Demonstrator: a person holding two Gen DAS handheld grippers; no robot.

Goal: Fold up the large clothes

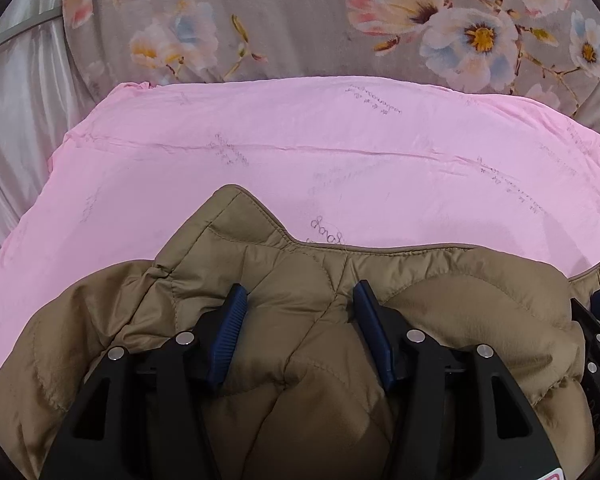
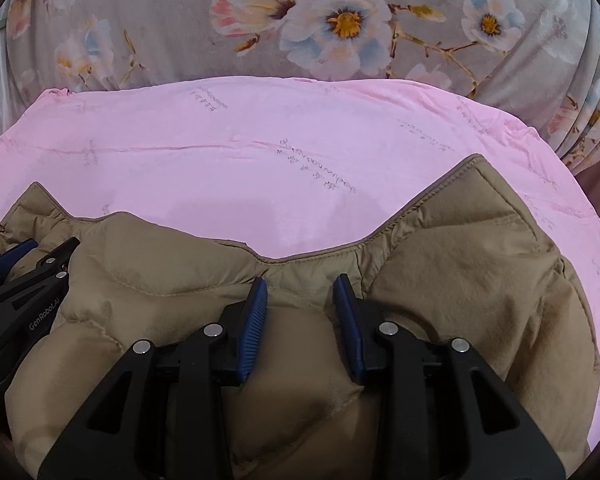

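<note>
Writing first: my left tool (image 2: 28, 264), seen at the left edge of the right wrist view, is carrying "GenRobot.AI" in pale letters along its black arm, with a white sticker below it that I cannot read. The pink sheet (image 1: 300, 152) is showing faint grey cursive script printed in scattered patches; none of it is reading as clear words. I am working over a bed: the pink sheet is lying across it with a long crease running side to side, and beyond its far edge a grey floral cover (image 1: 284, 20) with pink, white and blue blossoms is rising up. At the left of the left wrist view a pale satin curtain (image 1: 16, 92) is hanging. The tan quilted jacket (image 1: 300, 300) is lying on the pink sheet at the near side, its piped edge dipping in the middle with a pointed corner standing up at each side. My left tool (image 1: 300, 300) is sitting with its blue pads apart, a puffed fold of the jacket bulging between them and touching both pads; whether they are truly pinching it I cannot tell. My right tool (image 2: 300, 292) is standing narrower, its pads pressing a ridge of the jacket just below the dipped edge. The two tools are working side by side, near each other.
</note>
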